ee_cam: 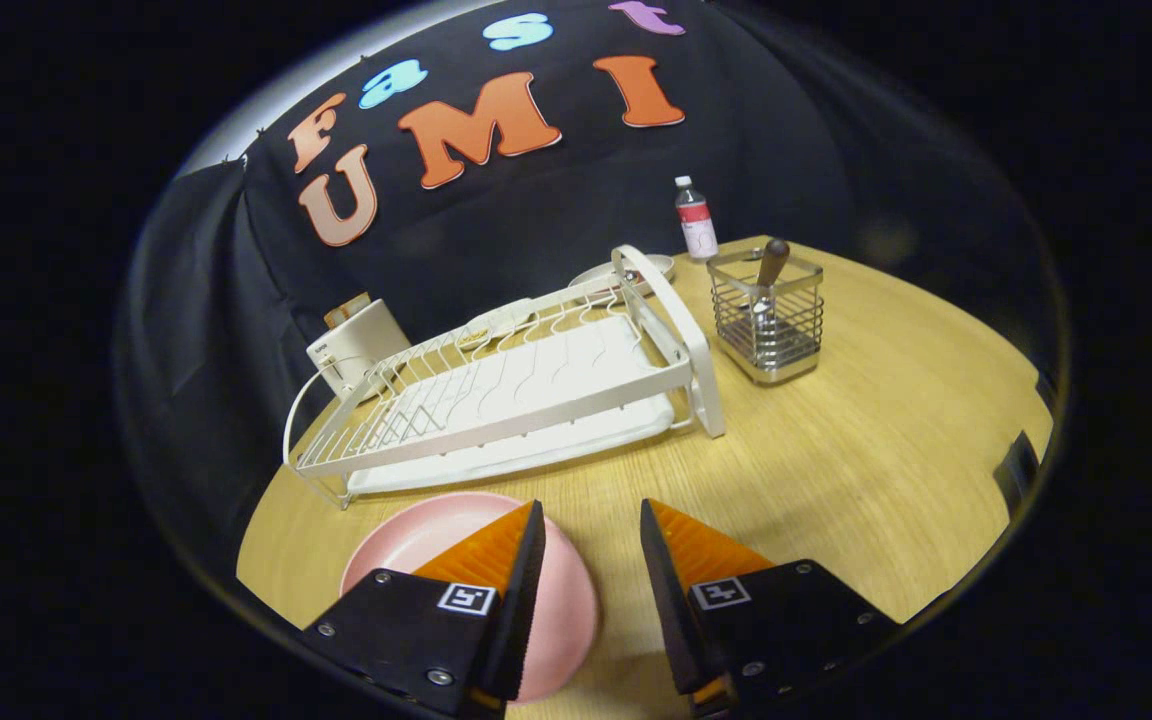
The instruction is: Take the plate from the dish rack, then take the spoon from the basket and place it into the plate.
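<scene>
A pink plate (436, 540) lies flat on the wooden table (886, 440), partly under my left finger. My gripper (591, 520) hovers above it, open, with nothing between the fingers. Beyond the fingers stands the white wire dish rack (506, 390), with no plate in it. To the right of the rack is a metal wire basket (768, 315). A spoon (766, 280) stands in it, its dark handle end sticking up above the rim.
A small bottle (696, 218) with a red-and-white label stands behind the basket. A white box (356, 345) sits behind the rack's left end, and a pale dish (586, 280) lies behind its far end. Black cloth walls the back.
</scene>
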A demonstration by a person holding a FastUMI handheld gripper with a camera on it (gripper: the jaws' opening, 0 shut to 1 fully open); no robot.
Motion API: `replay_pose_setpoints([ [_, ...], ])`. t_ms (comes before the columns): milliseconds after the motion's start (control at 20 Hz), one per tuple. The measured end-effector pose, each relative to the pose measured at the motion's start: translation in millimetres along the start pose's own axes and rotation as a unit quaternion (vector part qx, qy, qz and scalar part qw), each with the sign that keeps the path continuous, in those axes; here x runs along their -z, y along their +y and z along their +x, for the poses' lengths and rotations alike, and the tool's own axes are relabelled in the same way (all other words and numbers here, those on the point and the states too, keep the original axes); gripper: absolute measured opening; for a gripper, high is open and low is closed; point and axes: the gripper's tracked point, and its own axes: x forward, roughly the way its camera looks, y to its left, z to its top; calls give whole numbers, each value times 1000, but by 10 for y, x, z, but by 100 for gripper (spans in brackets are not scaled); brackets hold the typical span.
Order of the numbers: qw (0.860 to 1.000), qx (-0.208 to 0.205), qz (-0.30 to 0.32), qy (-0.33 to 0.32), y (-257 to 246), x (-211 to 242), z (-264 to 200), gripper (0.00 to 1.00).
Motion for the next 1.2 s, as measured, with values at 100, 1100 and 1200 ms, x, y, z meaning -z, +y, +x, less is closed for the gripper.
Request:
replay_pose_setpoints([
  [100,999,20,-20,-26,-186,-198,2,64],
  [1100,958,143,-116,-220,-1008,-1523,573,77],
  [1200,959,149,-122,-207,-1049,-1461,644,65],
])
